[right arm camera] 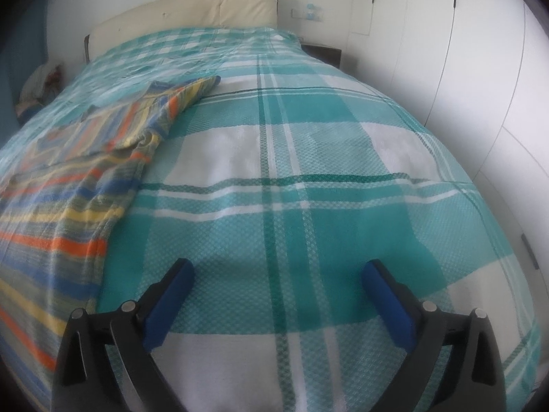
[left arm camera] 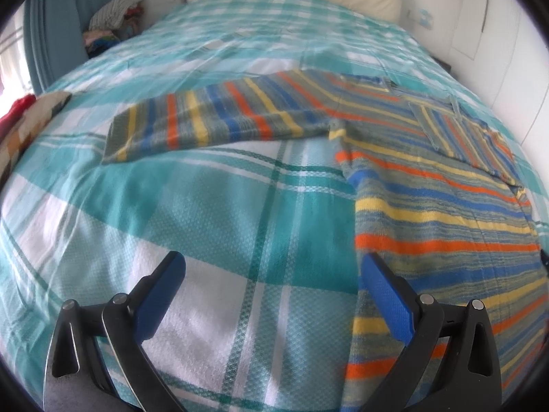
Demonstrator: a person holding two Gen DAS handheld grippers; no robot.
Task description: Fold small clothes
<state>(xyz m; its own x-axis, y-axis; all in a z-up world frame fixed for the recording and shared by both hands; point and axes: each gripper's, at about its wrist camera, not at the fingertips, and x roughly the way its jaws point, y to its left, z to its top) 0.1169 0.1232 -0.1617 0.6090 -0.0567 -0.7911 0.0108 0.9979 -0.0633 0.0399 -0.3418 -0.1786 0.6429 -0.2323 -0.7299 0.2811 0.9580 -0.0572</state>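
Sweater [left arm camera: 429,213] flat at frame right, left sleeve [left arm camera: 219,120] unfolded; left gripper [left arm camera: 274,267] and right gripper [right arm camera: 278,274] spread, empty.

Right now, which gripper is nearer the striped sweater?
Left. The left gripper has one of its fingers over the striped sweater; the right gripper hangs over bare bedspread beside it.
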